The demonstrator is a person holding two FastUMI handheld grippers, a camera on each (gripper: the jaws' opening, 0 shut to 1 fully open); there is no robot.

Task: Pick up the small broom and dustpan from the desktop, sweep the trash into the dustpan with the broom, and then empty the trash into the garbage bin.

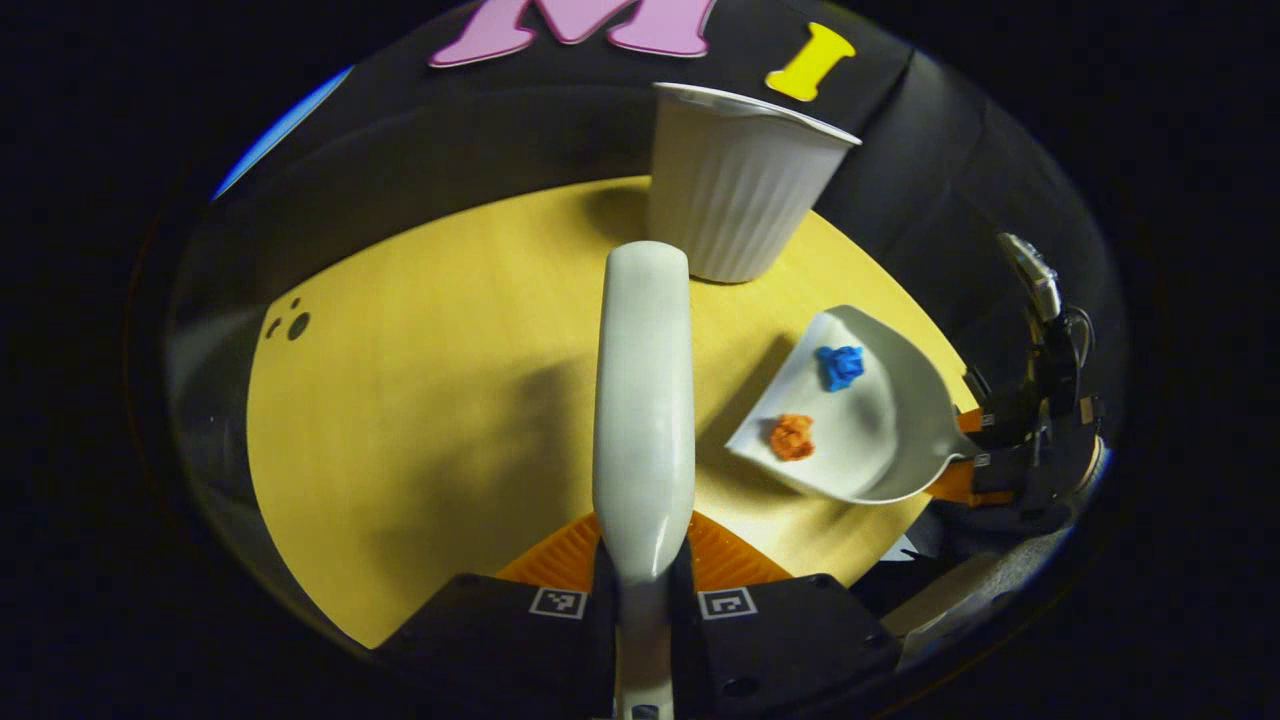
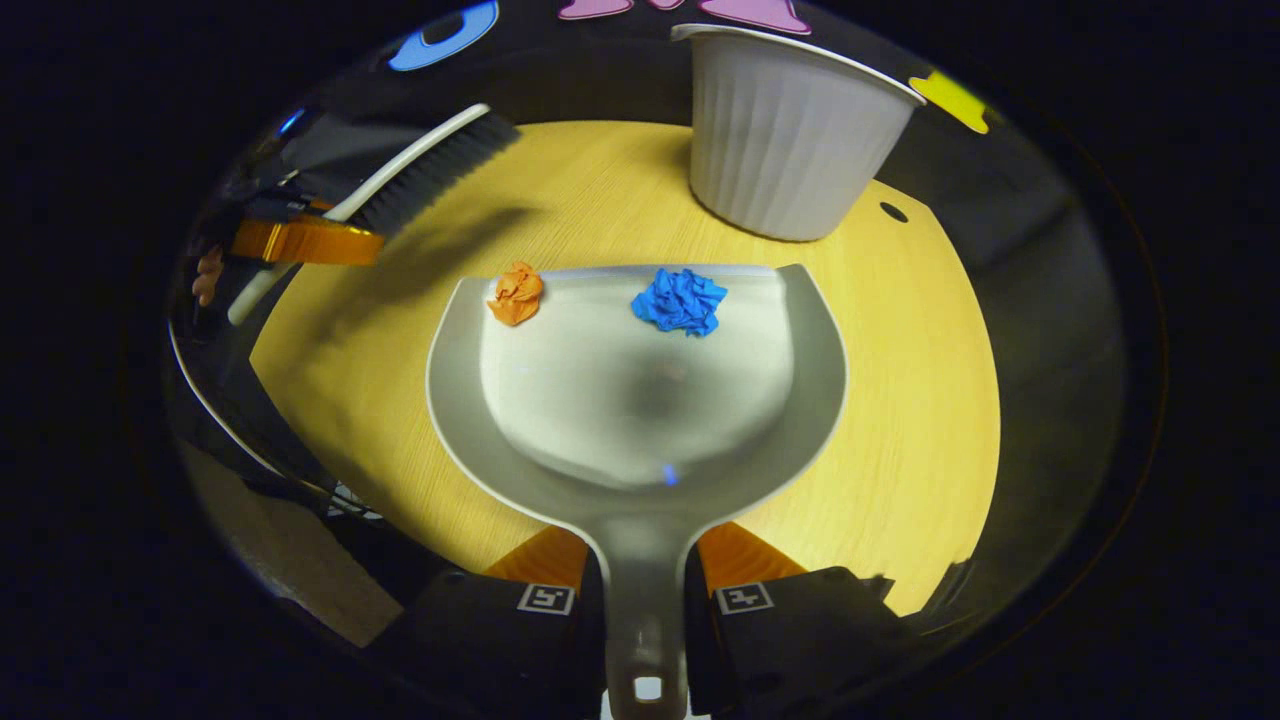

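- While the wooden desktop [image 2: 900, 400] spreads across the middle of both views, the white ribbed garbage bin [image 2: 790, 150] stands upright on it at the top centre of the right gripper view and the top centre of the left gripper view [image 1: 735, 190]; its inside is hidden from both cameras.
- Next in size, the grey dustpan [image 2: 640, 400] fills the centre of the right gripper view, its front lip toward the bin; in the left gripper view it sits at centre right [image 1: 870, 430].
- Inside the pan lie two crumpled paper balls near the front lip: a blue one [image 2: 681, 300] right of centre and a smaller orange one [image 2: 516, 294] at the left corner.
- At the bottom centre of the right gripper view, the right gripper [image 2: 645, 580] is clenched on the dustpan's handle, both fingers pressing its sides.
- At the bottom centre of the left gripper view, the left gripper [image 1: 642, 590] grasps the white broom [image 1: 642, 400] by its handle, which runs up the middle of the frame.
- From the right gripper view, the broom's dark bristles [image 2: 430, 180] show at upper left, raised off the desktop and well apart from the pan.
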